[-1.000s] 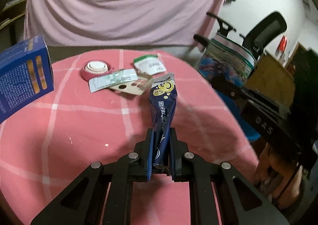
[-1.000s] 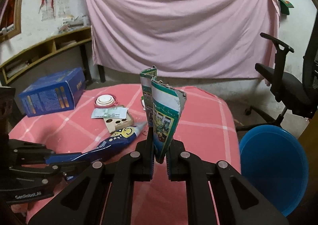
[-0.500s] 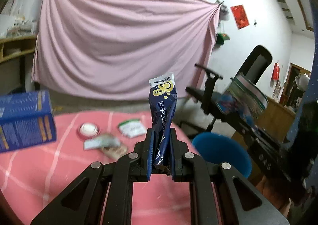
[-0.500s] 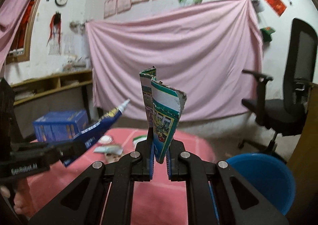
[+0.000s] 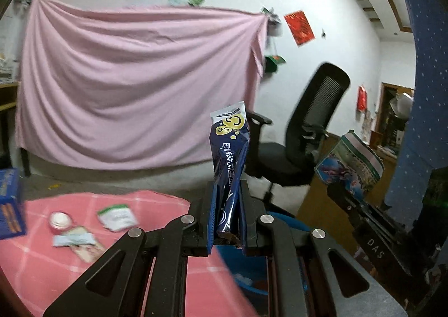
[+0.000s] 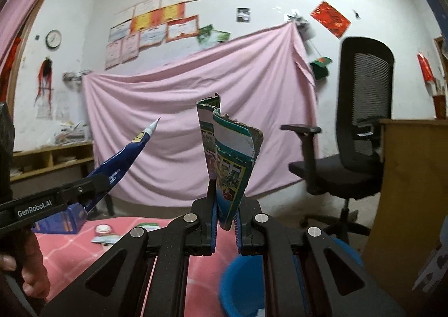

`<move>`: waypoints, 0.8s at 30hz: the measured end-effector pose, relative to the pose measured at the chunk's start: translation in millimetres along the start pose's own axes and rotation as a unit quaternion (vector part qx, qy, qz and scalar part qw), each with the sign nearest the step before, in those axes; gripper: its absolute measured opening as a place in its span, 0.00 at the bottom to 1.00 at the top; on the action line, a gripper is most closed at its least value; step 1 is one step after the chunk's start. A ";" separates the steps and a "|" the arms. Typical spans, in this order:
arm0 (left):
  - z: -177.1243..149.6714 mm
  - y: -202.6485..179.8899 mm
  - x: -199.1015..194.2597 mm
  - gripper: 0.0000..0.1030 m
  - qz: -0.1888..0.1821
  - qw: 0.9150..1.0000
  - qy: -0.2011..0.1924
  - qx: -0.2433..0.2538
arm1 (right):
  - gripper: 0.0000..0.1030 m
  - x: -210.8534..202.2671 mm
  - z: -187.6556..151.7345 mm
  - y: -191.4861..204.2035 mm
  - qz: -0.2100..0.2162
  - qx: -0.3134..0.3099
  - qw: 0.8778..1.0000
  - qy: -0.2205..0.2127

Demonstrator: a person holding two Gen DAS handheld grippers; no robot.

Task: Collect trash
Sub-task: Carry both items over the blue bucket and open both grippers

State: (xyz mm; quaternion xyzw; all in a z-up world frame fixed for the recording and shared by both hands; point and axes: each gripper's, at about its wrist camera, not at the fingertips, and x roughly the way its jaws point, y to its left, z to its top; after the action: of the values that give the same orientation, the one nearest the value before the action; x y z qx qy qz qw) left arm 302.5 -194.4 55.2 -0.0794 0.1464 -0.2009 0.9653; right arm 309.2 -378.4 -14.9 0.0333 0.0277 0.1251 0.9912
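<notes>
My left gripper (image 5: 226, 199) is shut on a dark blue snack wrapper (image 5: 229, 154) that stands upright, lifted well above the pink table (image 5: 33, 266). It also shows in the right wrist view (image 6: 123, 160). My right gripper (image 6: 226, 213) is shut on a folded green printed carton piece (image 6: 229, 160), seen too in the left wrist view (image 5: 350, 166). A blue bin (image 6: 243, 283) lies below both grippers, right of the table. More trash stays on the table: a green-white packet (image 5: 117, 216), a flat wrapper (image 5: 74, 240) and a round pink lid (image 5: 60, 220).
A blue box (image 5: 9, 205) stands at the table's left edge. A black office chair (image 6: 347, 160) stands to the right. A wooden desk (image 6: 408, 182) is at far right. A pink sheet (image 5: 126, 87) hangs on the back wall.
Both grippers have risen and tilted upward with their trash held. The table has dropped low in both views, and the blue bin now sits under the fingers.
</notes>
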 end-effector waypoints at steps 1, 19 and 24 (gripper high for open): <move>0.0 -4.8 8.2 0.11 -0.007 1.000 0.010 -0.001 | 0.08 -1.3 -1.1 -6.3 -0.005 0.005 1.000 0.001; -40.7 -63.4 118.5 0.11 -0.042 0.979 0.198 -0.010 | 0.09 25.2 -45.4 -103.1 -0.073 0.126 0.979 0.140; -50.0 -57.9 139.3 0.15 -0.037 0.969 0.243 -0.030 | 0.09 36.1 -59.8 -110.8 -0.076 0.144 0.970 0.178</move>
State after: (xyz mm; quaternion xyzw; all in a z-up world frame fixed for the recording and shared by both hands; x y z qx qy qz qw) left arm 387.8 -308.8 -14.7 -0.0627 0.3793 -0.2453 0.8900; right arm 367.6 -472.9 -84.2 0.1508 0.2241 0.0484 0.9616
